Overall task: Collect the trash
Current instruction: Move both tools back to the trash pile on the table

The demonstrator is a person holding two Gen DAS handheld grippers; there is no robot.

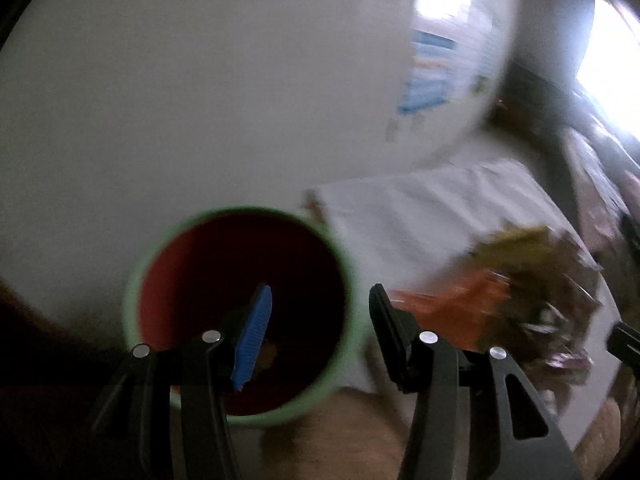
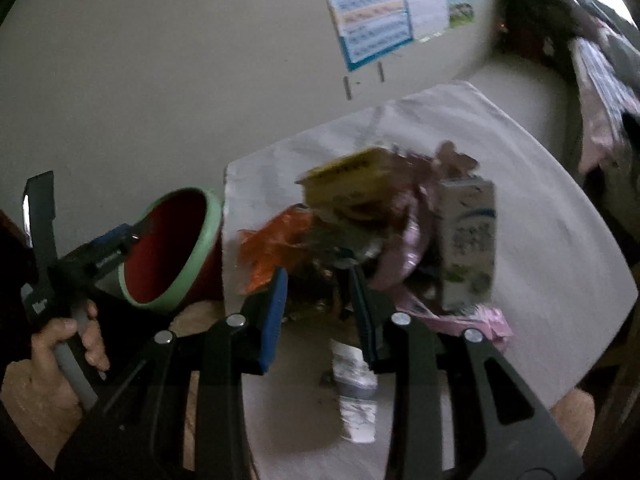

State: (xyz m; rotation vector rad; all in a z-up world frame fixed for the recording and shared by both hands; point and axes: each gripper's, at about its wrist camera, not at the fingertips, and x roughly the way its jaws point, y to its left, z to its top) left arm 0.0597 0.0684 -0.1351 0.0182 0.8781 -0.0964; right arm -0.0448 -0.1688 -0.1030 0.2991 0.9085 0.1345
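Note:
A red bin with a green rim [image 1: 240, 312] [image 2: 172, 248] stands left of a white cloth [image 2: 540, 248]. On the cloth lies a trash pile: an orange wrapper [image 2: 276, 240] [image 1: 448, 312], a yellow packet [image 2: 352, 176], a white carton [image 2: 466, 240], pink wrappers [image 2: 476, 322] and a silver wrapper [image 2: 356, 392]. My left gripper [image 1: 316, 320] is open, its blue-padded finger over the bin's mouth; it also shows in the right wrist view [image 2: 120, 240]. My right gripper [image 2: 318, 292] is open just before the pile, holding nothing.
A pale wall with a blue poster [image 2: 372, 12] rises behind the cloth. Clothes hang at the right [image 2: 600, 100]. Brown floor [image 1: 340, 432] shows beside the bin. A bright window [image 1: 612, 64] is at the far right.

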